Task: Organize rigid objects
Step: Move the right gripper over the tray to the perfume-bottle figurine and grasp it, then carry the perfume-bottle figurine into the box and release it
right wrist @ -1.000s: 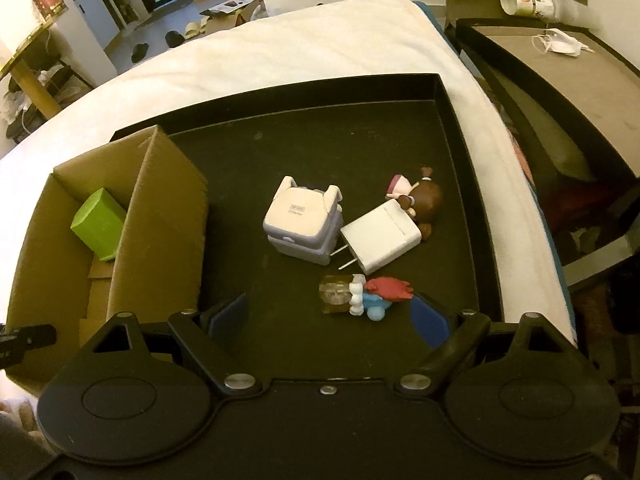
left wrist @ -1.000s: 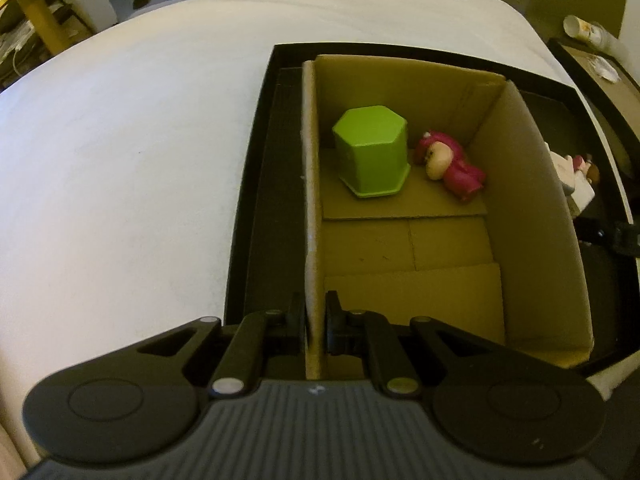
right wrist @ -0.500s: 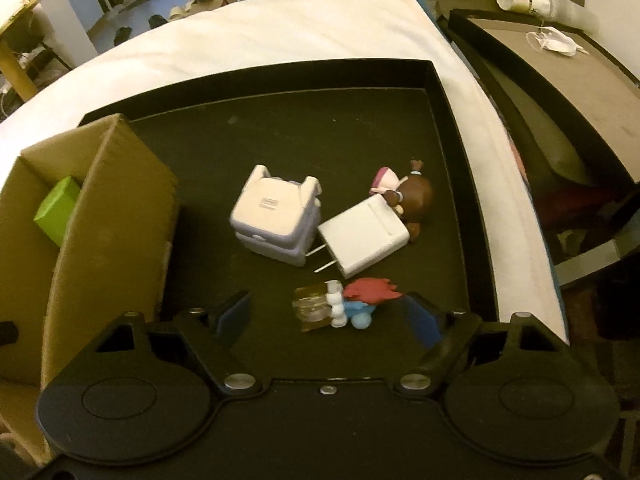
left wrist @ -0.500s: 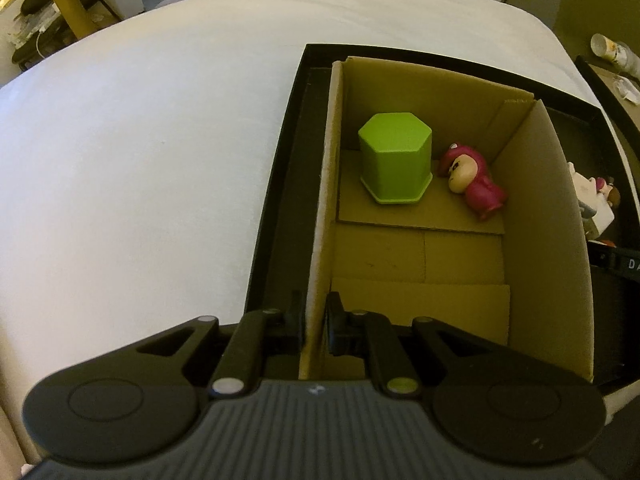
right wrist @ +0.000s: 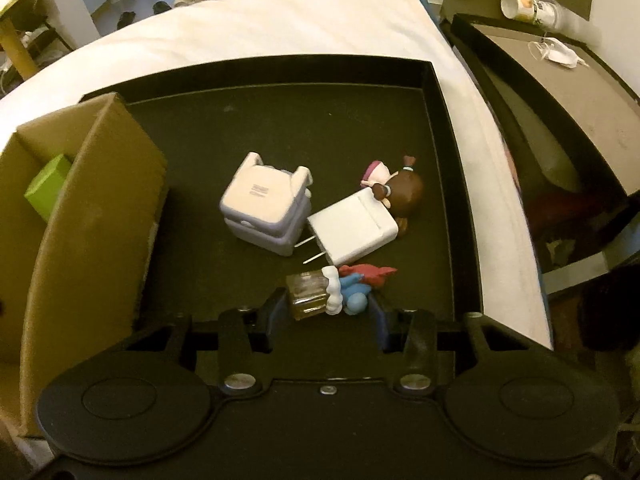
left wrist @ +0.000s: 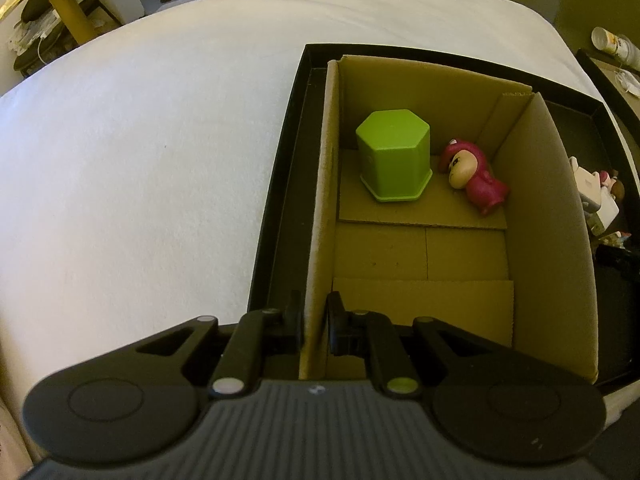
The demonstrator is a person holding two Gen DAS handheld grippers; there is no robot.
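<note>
My left gripper (left wrist: 314, 320) is shut on the near left wall of the cardboard box (left wrist: 320, 200). Inside the box stand a green hexagonal container (left wrist: 394, 156) and a pink figurine (left wrist: 476, 180) lying on its side. In the right wrist view my right gripper (right wrist: 328, 308) is closing; a small figurine with a clear base, blue body and red top (right wrist: 340, 288) lies between its fingers, and both pads touch it. Behind it on the black tray (right wrist: 452, 184) lie a white plug charger (right wrist: 352, 232), a pale cube adapter (right wrist: 264, 208) and a brown-haired figurine (right wrist: 404, 188).
The tray sits on a white bed (left wrist: 140, 140). The cardboard box (right wrist: 96, 208) fills the tray's left part. To the right stands a dark side table (right wrist: 560, 92) with a paper cup (right wrist: 524, 4) and a face mask (right wrist: 560, 54).
The right gripper's fingers have come in from wide apart onto the small figurine. The left gripper keeps its hold on the box wall; the box has shifted slightly in its view.
</note>
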